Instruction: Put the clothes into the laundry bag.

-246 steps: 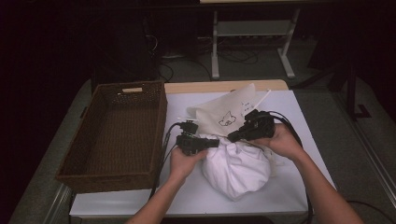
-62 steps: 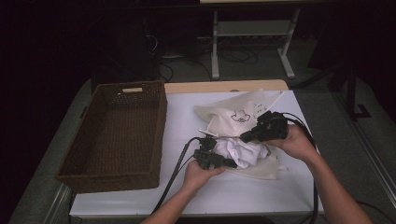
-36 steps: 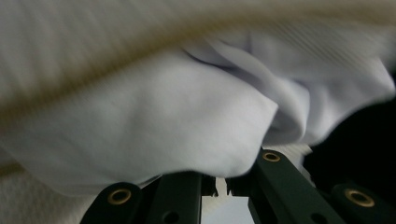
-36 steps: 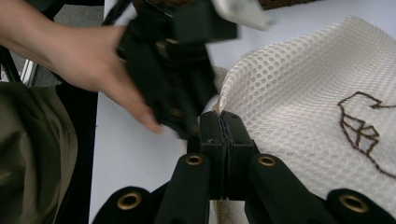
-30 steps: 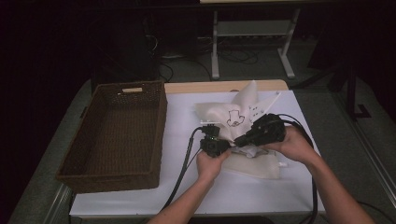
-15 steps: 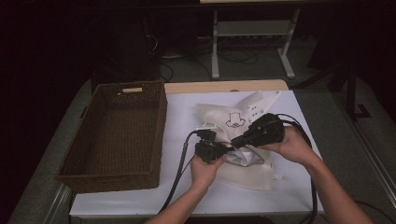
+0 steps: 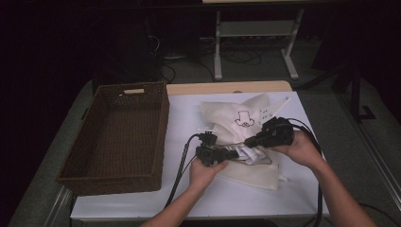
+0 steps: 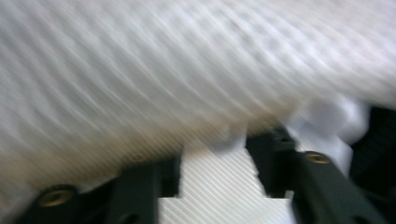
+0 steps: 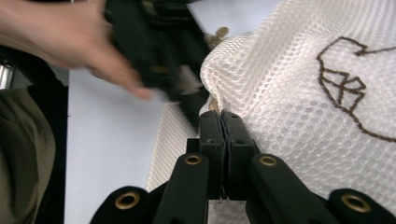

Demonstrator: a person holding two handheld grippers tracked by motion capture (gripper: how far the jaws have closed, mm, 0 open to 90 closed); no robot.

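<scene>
A cream mesh bag point(image 7: 246, 113) with a dark stitched figure lies on the white table point(image 7: 189, 113). White cloth point(image 7: 248, 153) sits bunched at the bag's mouth. My right gripper point(image 7: 247, 142) is shut on the bag's mesh edge point(image 9: 243, 79), and its jaws point(image 9: 222, 121) meet on that rim. My left gripper point(image 7: 226, 153) is at the mouth from the left. Its jaws have just been opening. In the left gripper view they stand apart point(image 8: 212, 149) with white ribbed cloth point(image 8: 210, 186) between them, blurred and not pinched.
A brown wicker basket point(image 7: 163, 127) stands empty on the table's left half. Black cables point(image 7: 179, 170) trail from the grippers toward the front edge. A metal stand point(image 7: 255, 33) is on the dark floor beyond the table.
The left gripper's jaws have parted from the cloth. The raised upper part of the bag has sunk flatter onto the table. Both hands have stayed at the bag's mouth.
</scene>
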